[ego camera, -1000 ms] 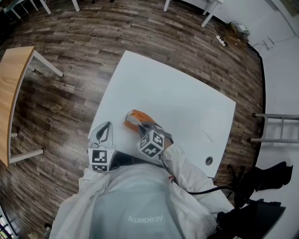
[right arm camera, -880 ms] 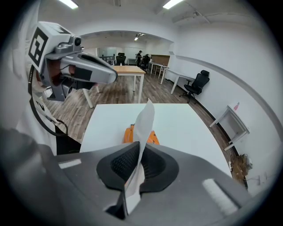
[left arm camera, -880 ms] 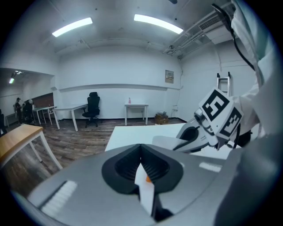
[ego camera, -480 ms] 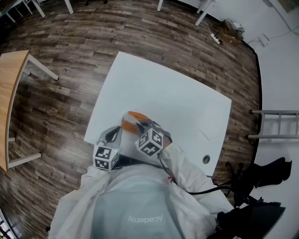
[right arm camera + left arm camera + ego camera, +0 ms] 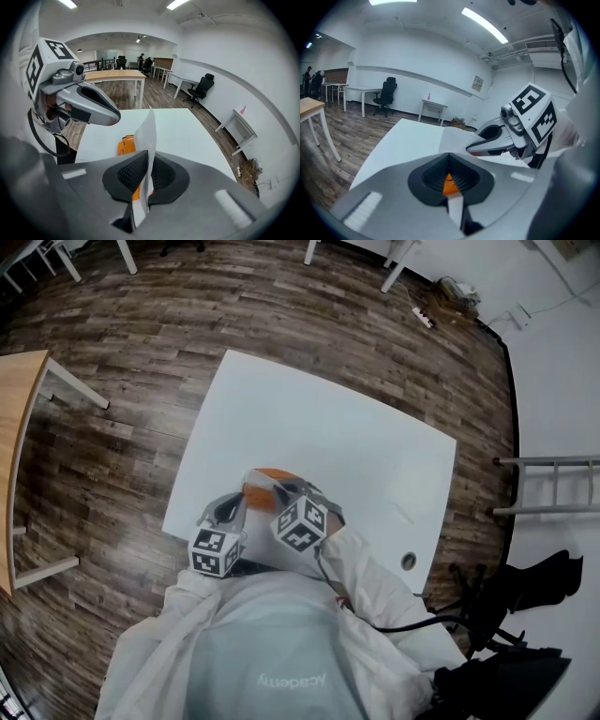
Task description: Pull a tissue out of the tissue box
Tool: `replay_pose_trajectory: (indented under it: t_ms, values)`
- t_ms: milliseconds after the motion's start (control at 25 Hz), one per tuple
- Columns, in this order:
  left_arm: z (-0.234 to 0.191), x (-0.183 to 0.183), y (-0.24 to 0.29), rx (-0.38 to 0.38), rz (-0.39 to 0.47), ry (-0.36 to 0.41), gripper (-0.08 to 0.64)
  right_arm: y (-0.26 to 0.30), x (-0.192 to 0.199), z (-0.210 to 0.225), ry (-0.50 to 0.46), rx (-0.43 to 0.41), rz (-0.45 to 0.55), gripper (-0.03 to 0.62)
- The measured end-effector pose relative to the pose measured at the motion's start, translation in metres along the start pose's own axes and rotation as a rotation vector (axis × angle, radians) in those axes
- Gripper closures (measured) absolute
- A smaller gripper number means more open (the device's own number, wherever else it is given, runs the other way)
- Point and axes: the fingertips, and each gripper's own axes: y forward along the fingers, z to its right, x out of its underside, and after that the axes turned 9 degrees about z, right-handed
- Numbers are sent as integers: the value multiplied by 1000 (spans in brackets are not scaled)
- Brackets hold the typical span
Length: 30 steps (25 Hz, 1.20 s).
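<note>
The orange tissue box (image 5: 266, 474) sits close to the near edge of the white table (image 5: 337, 427), with bare tabletop spreading beyond it. The right gripper (image 5: 146, 153) pinches a white tissue (image 5: 149, 131) (the sheet stands upright). The left gripper (image 5: 450, 157), jaws together, is just beside the box.

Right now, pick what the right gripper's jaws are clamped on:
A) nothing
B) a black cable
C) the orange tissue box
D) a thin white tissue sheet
D: the right gripper has its jaws shut on the thin white tissue sheet, which stands up above the orange tissue box on the table.
</note>
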Motion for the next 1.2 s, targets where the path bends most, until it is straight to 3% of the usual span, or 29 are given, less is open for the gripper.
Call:
replay_pose_trajectory:
  t_ms: [840,1200]
  values:
    - [29,14,43,137,-76,39,560,-8,13,16,55,52,-19,584]
    - [36,42,61,166,-129,63,560,-12,16,15,95,54,-20,584]
